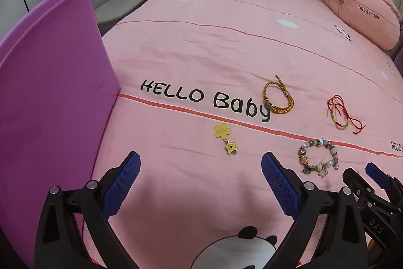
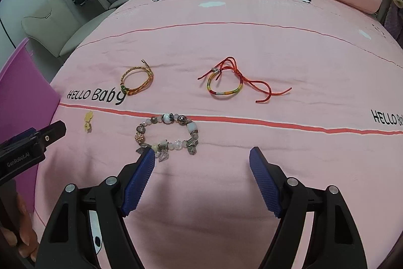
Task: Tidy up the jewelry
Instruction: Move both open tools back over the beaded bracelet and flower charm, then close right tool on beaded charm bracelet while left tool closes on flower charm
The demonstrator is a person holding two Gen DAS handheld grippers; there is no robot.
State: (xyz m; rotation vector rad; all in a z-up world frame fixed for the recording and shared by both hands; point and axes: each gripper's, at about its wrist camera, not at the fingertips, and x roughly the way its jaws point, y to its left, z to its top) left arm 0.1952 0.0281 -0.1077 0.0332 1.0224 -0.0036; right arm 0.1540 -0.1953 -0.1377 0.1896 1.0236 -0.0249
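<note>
- Four pieces of jewelry lay loose on the pink bedspread [image 2: 252, 42], none yet gathered: the beaded charm bracelet [image 2: 167, 134], the gold braided bracelet [image 2: 137, 81], the red cord bracelet [image 2: 226, 82] and the yellow flower charm [image 1: 225, 139]
- The left hand-held gripper [image 1: 200, 183] hung above the bedspread with its jaws spread wide and nothing between them; the yellow flower charm lay just ahead of its fingertips
- The right hand-held gripper [image 2: 202, 180] was likewise wide open and empty, its left pad [image 2: 139, 180] close over the near edge of the beaded charm bracelet, though contact could not be confirmed
- A purple tray or lid [image 1: 50, 92] stood at the left side of the bed, possibly the place meant for the jewelry; its inside was not visible
- The step in hand looked like the approach to a first pick, with nothing grasped yet
- The next move probably called for lowering one hand-held gripper so its pads straddled a strand of its nearest piece, then closing gently, since the soft bedspread could bunch up between the pads
</note>
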